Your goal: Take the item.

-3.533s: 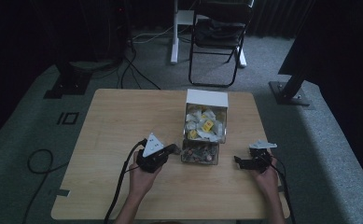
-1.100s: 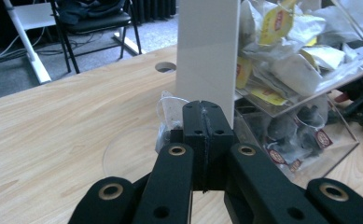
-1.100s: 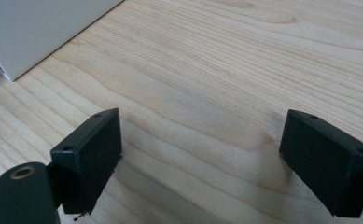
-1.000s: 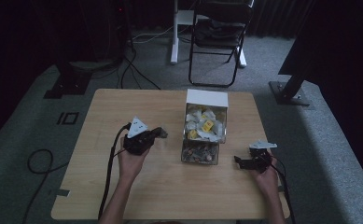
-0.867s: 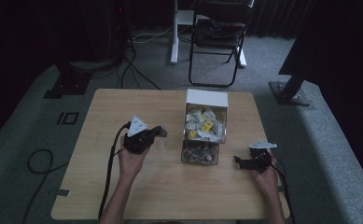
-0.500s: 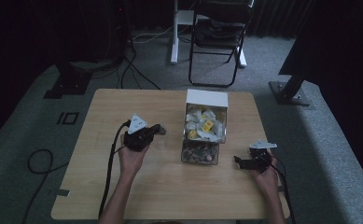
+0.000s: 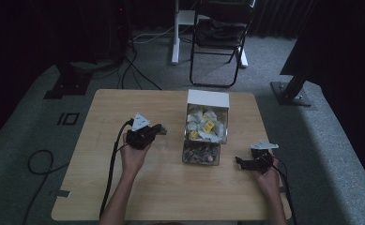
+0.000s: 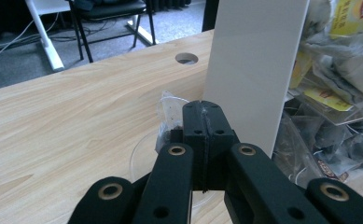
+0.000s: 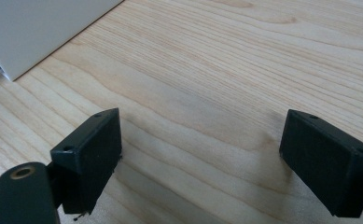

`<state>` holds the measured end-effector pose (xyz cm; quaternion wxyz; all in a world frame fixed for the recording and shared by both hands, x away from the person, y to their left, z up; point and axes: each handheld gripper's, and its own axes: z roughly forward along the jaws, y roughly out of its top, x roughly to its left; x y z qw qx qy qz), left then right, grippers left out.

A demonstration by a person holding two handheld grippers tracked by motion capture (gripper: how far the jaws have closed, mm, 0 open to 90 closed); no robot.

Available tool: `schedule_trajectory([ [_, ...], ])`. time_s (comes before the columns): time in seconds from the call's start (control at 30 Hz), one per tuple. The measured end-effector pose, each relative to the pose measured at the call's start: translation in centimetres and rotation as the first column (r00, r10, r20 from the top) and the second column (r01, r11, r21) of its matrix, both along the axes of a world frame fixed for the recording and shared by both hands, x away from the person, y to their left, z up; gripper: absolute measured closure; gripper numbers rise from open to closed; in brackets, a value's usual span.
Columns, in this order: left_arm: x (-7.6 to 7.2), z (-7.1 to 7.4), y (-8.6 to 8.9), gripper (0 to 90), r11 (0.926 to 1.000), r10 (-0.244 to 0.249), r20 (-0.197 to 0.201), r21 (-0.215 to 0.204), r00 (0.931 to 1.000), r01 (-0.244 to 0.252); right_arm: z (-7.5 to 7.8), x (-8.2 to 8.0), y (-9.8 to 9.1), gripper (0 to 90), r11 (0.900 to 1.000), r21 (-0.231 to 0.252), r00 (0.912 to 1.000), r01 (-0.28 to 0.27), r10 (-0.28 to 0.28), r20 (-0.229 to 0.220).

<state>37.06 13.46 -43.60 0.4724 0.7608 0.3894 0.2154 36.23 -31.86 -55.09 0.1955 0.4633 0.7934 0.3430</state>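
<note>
Tea bag (image 8: 171, 122) held in the shut left gripper (image 8: 202, 114), beside the white box (image 8: 254, 70).

From above, the left gripper (image 7: 160, 131) is seen over the table (image 7: 100, 187), just left of the box (image 7: 207, 99) full of packets (image 7: 204, 126); the right gripper (image 7: 240, 161) is rested near the clear tub (image 7: 201, 153). In the left gripper view, only a corner of the bag is pinched, so it could be dropped or torn. In the right gripper view, the jaws are held wide with nothing between them.
</note>
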Motion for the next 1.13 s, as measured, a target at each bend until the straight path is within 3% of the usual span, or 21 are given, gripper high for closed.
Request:
schedule_trajectory([
  [0.13,0.3,-0.2,-0.1,90.0,0.9999,0.007,-0.006,0.008,1.0000,-0.007,0.0,0.0,0.0,12.7,1.0000,0.000,1.0000,0.000,0.000,0.000],
  [0.2,0.4,-0.3,-0.2,80.4,0.9995,0.023,0.002,0.024,0.9997,-0.023,0.0,0.0,0.0,12.7,1.0000,0.000,1.0000,0.000,0.000,0.000],
  [0.27,0.4,-0.3,-0.2,69.3,0.9996,0.023,0.005,0.014,0.9997,-0.023,0.0,0.0,0.0,12.7,1.0000,0.000,1.0000,0.000,0.000,0.000],
  [0.5,0.2,-0.2,0.2,49.8,0.9983,0.056,0.016,0.010,0.9983,-0.057,0.0,0.0,0.0,12.7,1.0000,0.000,1.0000,0.000,0.000,0.000],
  [0.9,0.1,-0.9,1.9,46.4,0.9944,0.106,0.001,0.008,0.9944,-0.106,0.0,0.0,0.0,12.7,1.0000,-0.001,1.0000,-0.001,0.001,0.001],
  [1.13,0.3,-1.6,3.4,46.4,0.9871,0.160,-0.017,0.002,0.9870,-0.160,0.0,0.0,0.0,12.7,1.0000,-0.001,1.0000,-0.001,0.001,0.001],
])
